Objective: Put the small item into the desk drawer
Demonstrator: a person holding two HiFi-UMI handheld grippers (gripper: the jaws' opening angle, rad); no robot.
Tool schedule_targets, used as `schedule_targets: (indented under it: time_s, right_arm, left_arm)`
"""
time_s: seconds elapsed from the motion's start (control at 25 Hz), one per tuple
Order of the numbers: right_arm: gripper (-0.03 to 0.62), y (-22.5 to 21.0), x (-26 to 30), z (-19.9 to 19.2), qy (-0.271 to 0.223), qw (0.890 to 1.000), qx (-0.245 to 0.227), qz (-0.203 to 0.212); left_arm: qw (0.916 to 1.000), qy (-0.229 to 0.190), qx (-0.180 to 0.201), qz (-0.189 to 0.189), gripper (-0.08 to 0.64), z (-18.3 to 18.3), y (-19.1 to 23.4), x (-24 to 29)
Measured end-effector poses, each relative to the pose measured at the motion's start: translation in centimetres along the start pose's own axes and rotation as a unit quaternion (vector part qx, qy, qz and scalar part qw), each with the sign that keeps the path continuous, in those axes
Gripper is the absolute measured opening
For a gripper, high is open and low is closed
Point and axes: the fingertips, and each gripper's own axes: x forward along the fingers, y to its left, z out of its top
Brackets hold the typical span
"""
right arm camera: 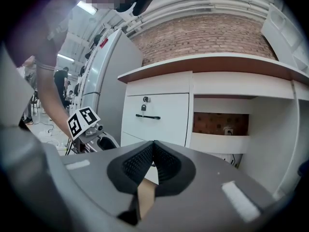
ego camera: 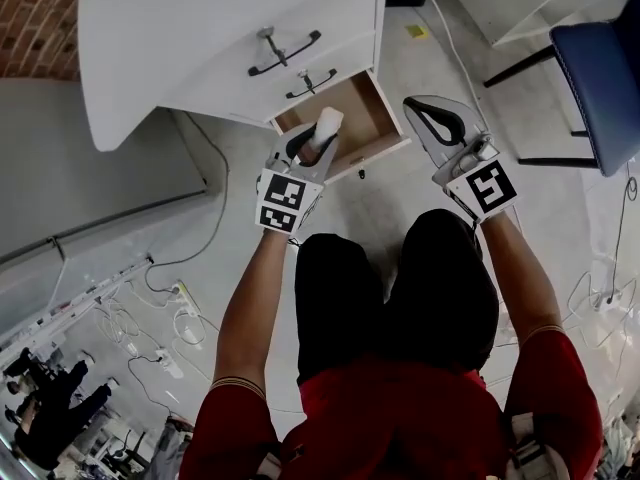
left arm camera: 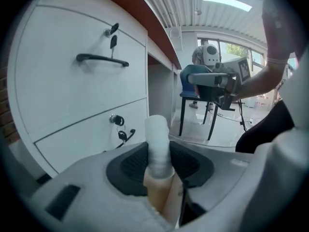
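The small item is a tube with a white cap and a beige body. My left gripper is shut on it and holds it over the left part of the open bottom drawer of the white desk. In the left gripper view the small item stands upright between the dark pads, cap forward, in front of the closed drawer fronts. My right gripper hovers to the right of the drawer, its jaws shut with nothing in them; its pads meet.
Two closed drawers with black handles and keys sit above the open one. A blue chair stands at the right. Cables and a power strip lie on the floor at the left. The person's knees are below the grippers.
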Motion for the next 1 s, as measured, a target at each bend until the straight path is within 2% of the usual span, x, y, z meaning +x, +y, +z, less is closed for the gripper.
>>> schedule_targets:
  time_s: [0.2, 0.44, 0.72, 1.0]
  right_arm:
    - [0.011, -0.2, 1.1, -3.6, -0.005, 1.000, -0.016, 0.006]
    - [0.011, -0.3, 2.1, -6.8, -0.014, 0.999, -0.044, 0.012]
    - [0.011, -0.2, 2.9, -9.4, -0.017, 0.996, -0.080, 0.025]
    - [0.011, -1.0, 3.7, -12.5, -0.007, 0.997, -0.072, 0.015]
  left_arm:
    - [0.9997, 0.023, 0.006, -0.006, 0.144, -3.6, 1.2, 3.3]
    - [0.9988, 0.044, -0.015, -0.017, 0.144, -7.3, 1.5, 7.2]
    - [0.9962, 0.079, 0.008, -0.037, 0.146, -10.6, 1.6, 10.8]
    - [0.9938, 0.100, 0.013, -0.047, 0.146, -12.6, 1.8, 15.1]
